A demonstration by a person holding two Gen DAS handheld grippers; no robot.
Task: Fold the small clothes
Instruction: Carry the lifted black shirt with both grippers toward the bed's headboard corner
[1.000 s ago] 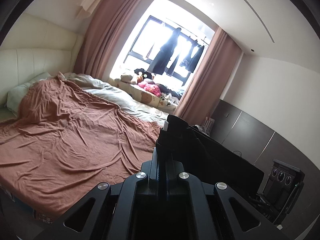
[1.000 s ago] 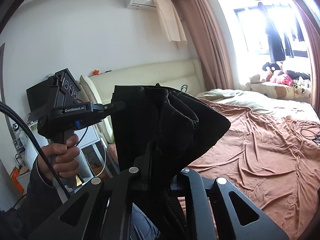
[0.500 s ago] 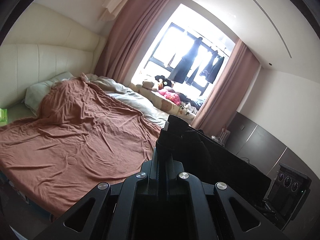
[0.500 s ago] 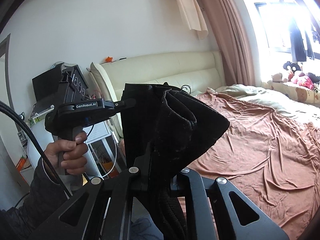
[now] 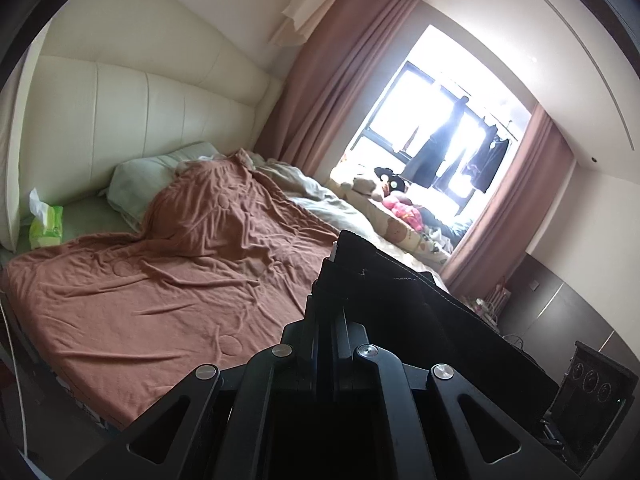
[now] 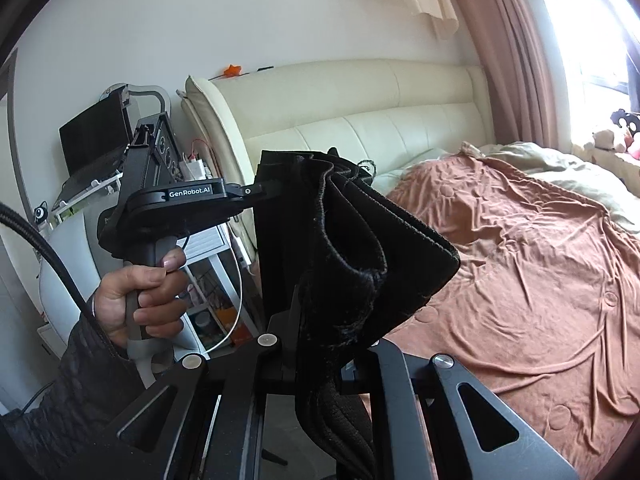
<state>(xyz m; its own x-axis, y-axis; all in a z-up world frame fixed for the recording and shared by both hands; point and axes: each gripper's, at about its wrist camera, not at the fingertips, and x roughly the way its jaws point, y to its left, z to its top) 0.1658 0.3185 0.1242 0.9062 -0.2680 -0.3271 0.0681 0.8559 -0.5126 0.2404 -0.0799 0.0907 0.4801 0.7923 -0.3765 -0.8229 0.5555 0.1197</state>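
We hold the black garment (image 6: 352,248) up in the air between our two grippers, its top edge stretched roughly level from one to the other. The left gripper (image 6: 260,191) is clamped on the corner at the left of the right wrist view, and the right gripper (image 6: 320,320) is closed on a bunched edge close to its camera. The cloth hangs below both, so its long axis runs across us, not toward the bed (image 5: 160,300). The bed lies ahead and below, covered by a rumpled brown sheet (image 6: 540,280). Both grippers look about equally near it. We judge the next move is to lay the garment flat there. A tissue pack (image 5: 46,228) and a pillow (image 5: 144,184) sit by the headboard (image 5: 140,120), well clear of the open middle.
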